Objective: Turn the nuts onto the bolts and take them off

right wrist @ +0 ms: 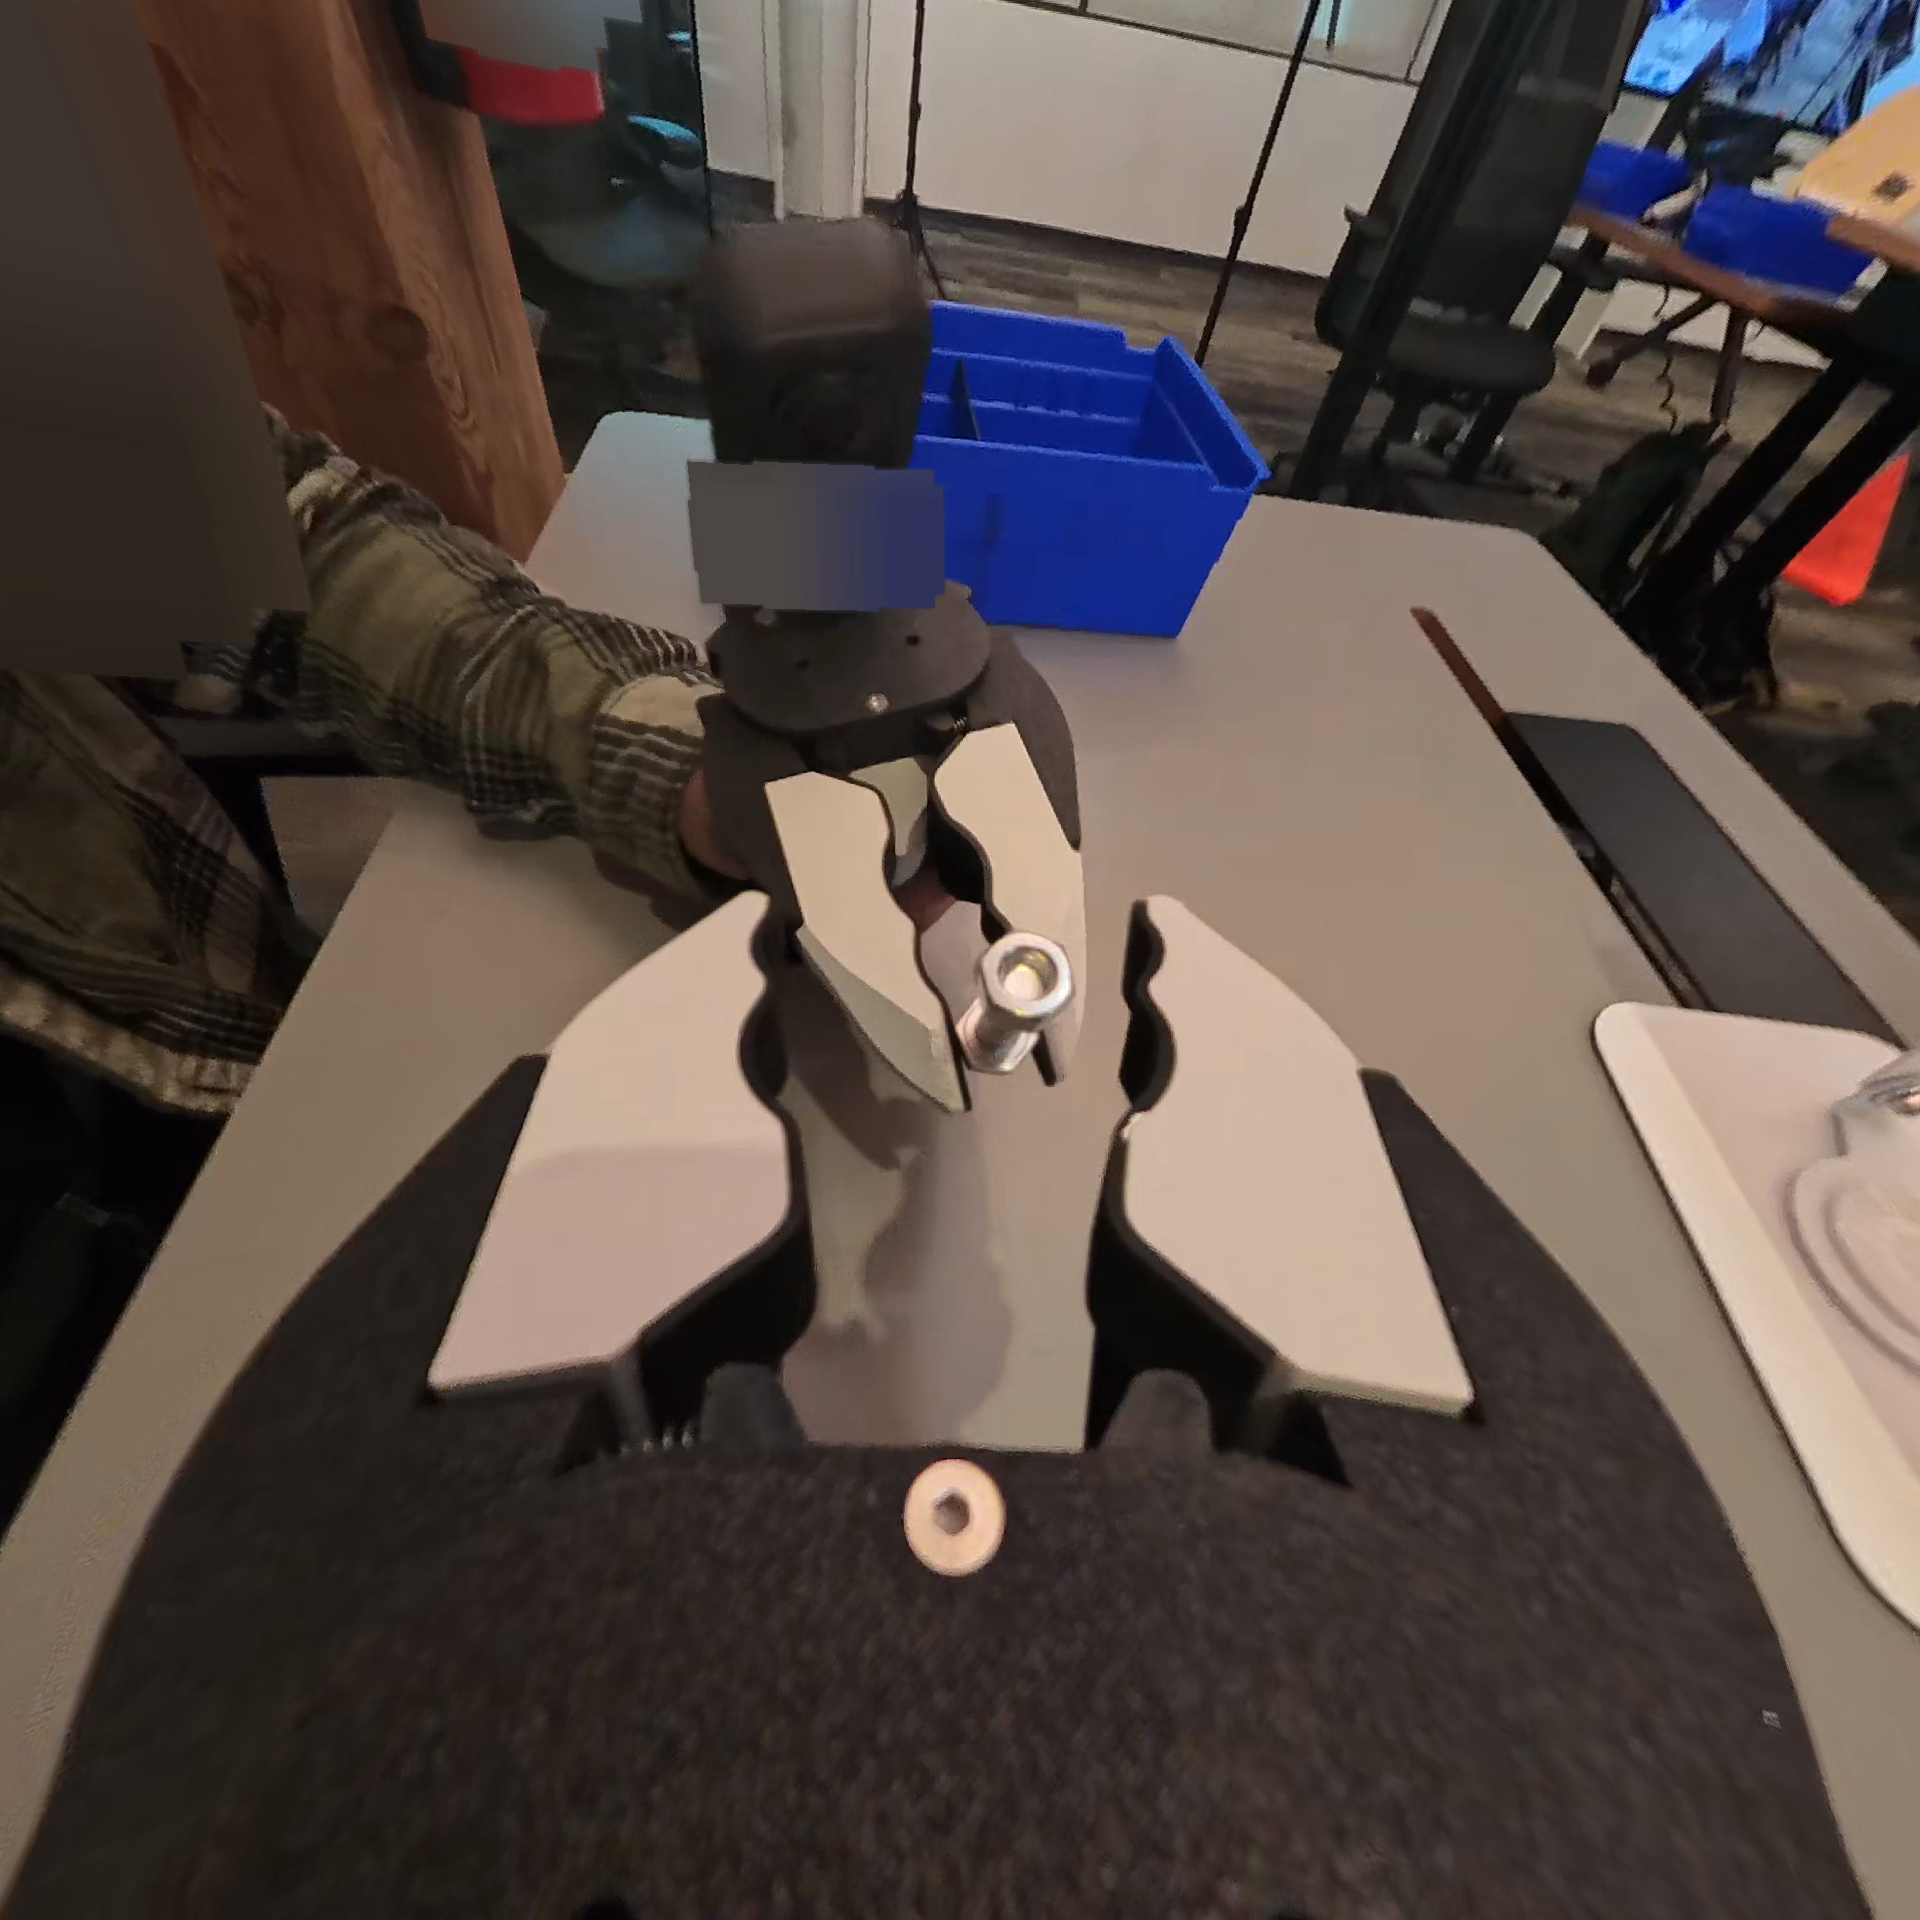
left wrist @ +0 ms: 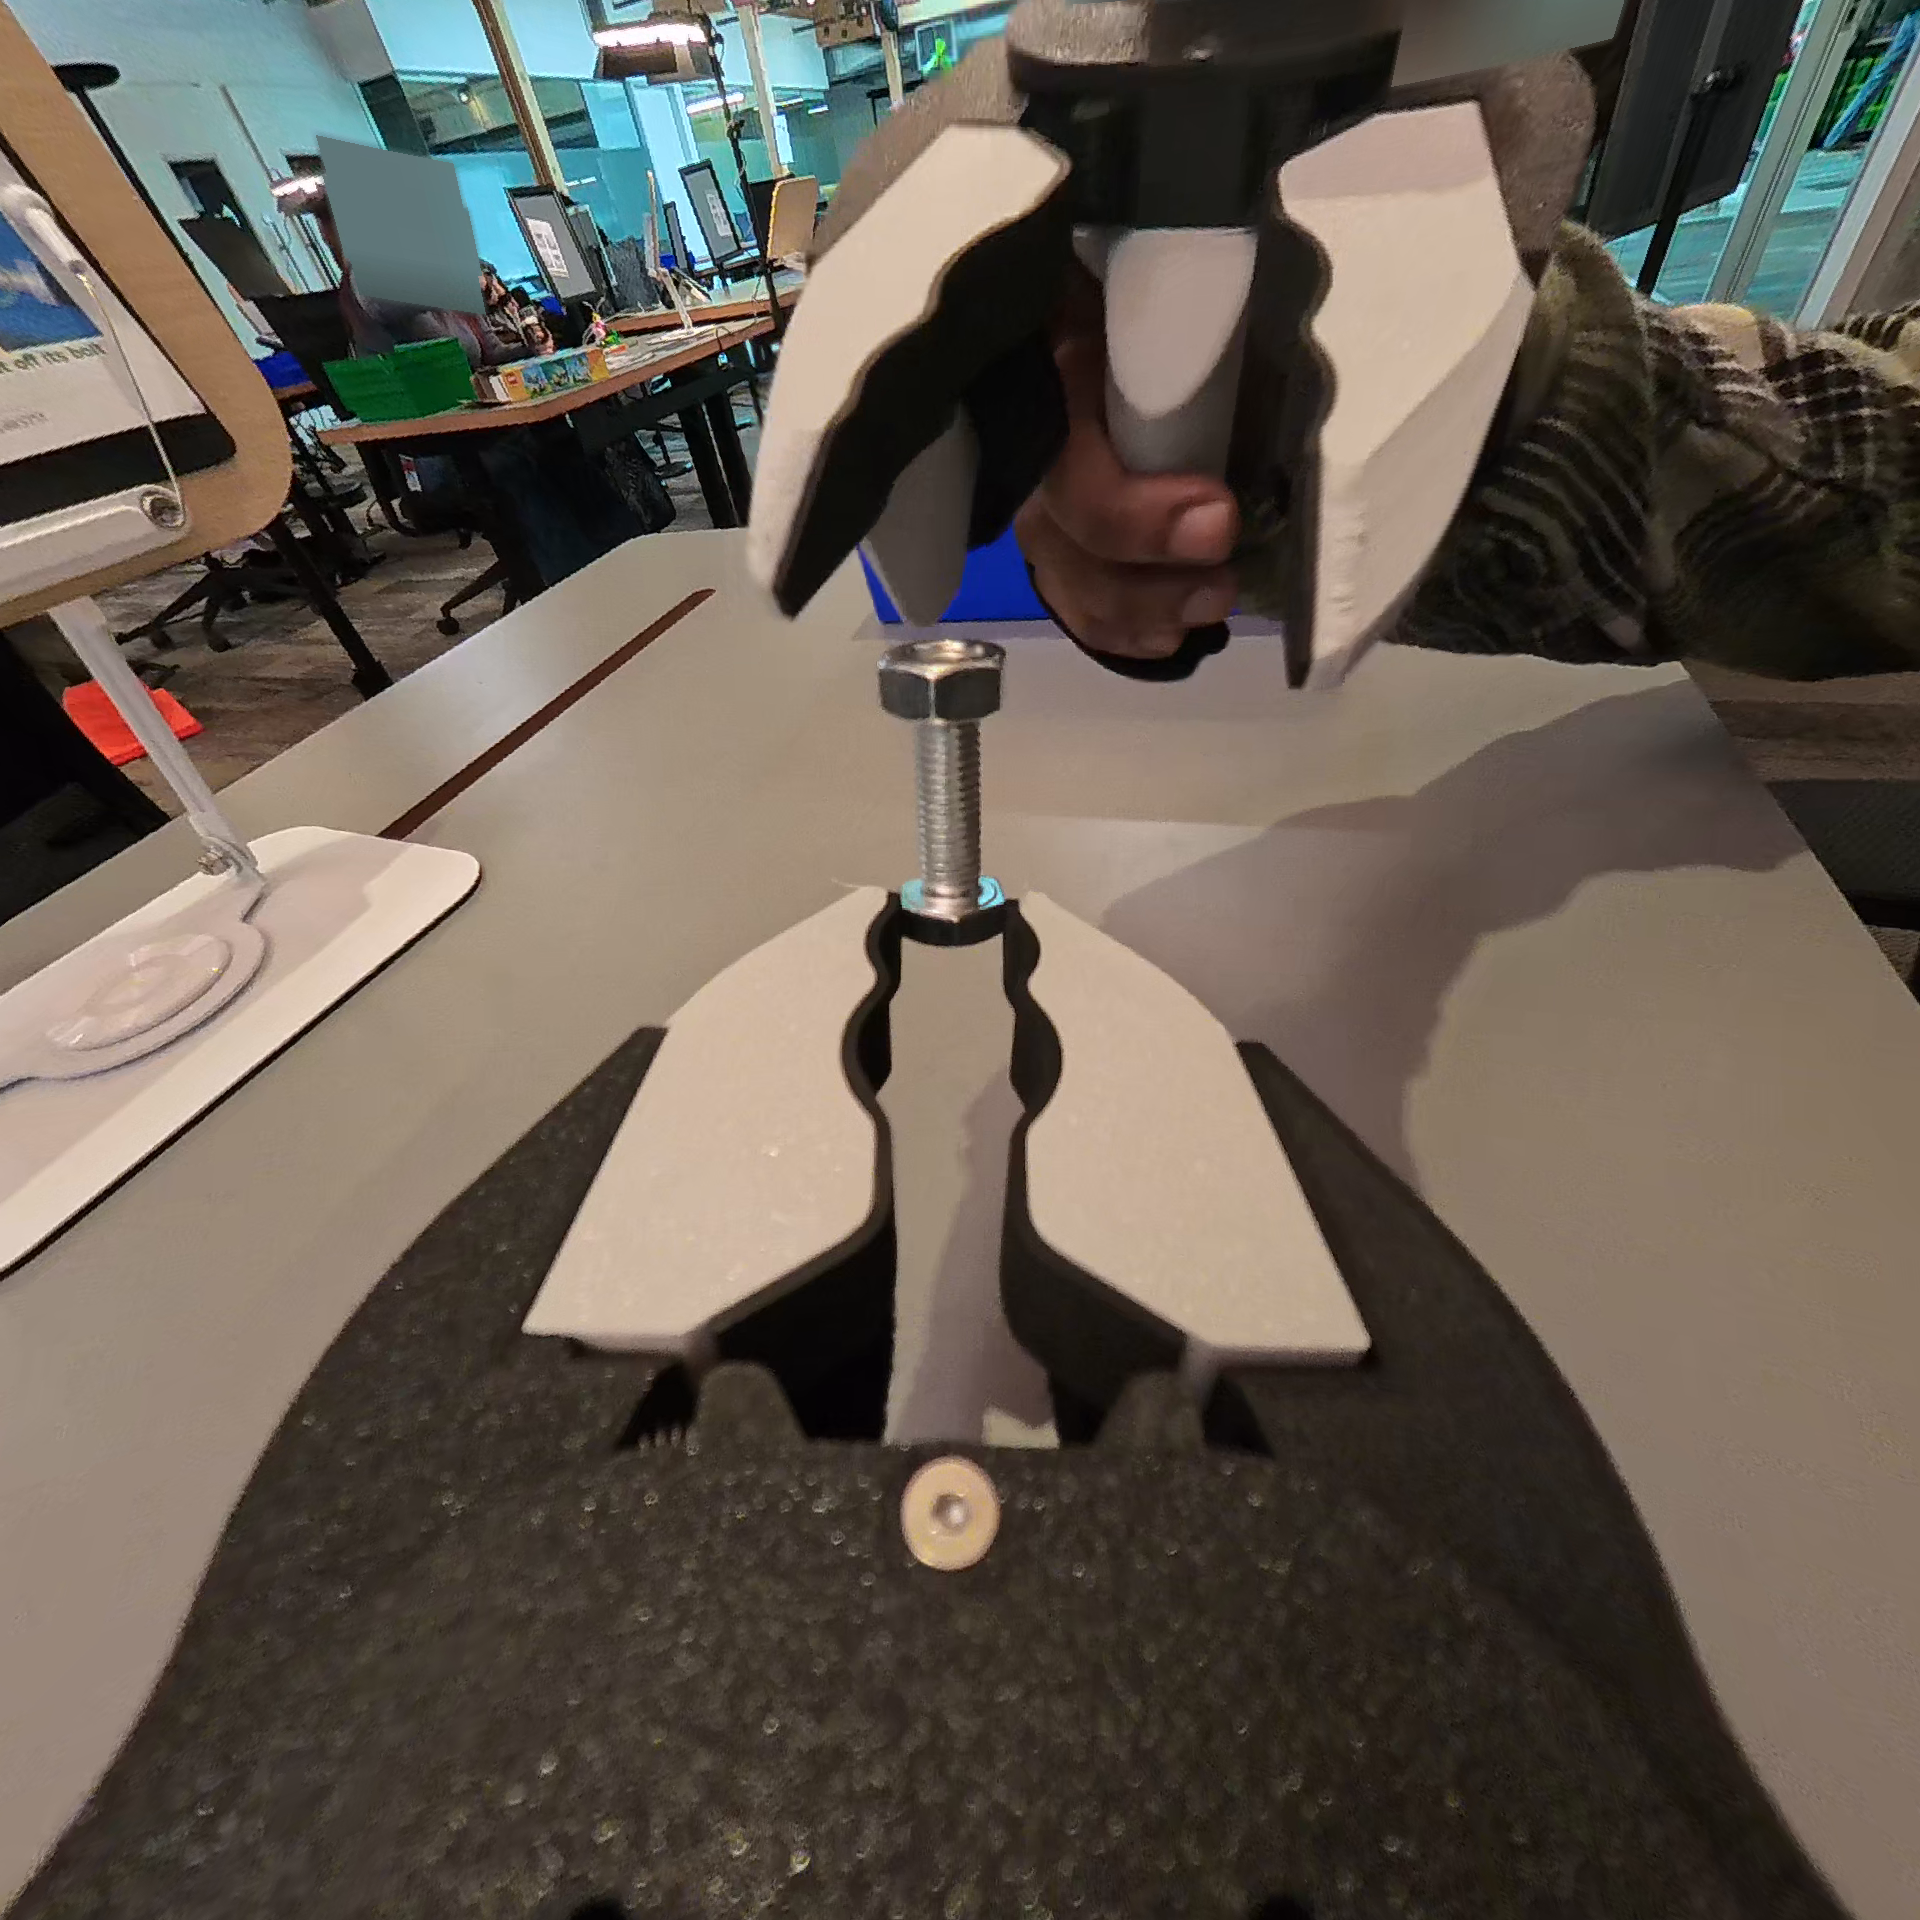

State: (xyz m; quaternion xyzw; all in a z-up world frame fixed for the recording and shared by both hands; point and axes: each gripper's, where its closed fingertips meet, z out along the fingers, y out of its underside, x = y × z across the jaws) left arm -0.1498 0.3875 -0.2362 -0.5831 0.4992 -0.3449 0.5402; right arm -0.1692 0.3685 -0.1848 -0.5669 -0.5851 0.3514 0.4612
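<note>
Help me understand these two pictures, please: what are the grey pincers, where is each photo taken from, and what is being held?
These are two hand-held grippers, each with a camera looking along its fingers. In the left wrist view, the left gripper is shut on the bolt, holding it upright by its lower end, with a nut at the top. The right gripper, gripped by a person's hand, hovers open just above. The right wrist view shows the same from above the bolt, between its own open fingers. On the grey table stand a blue bin and a white stand base.
</note>
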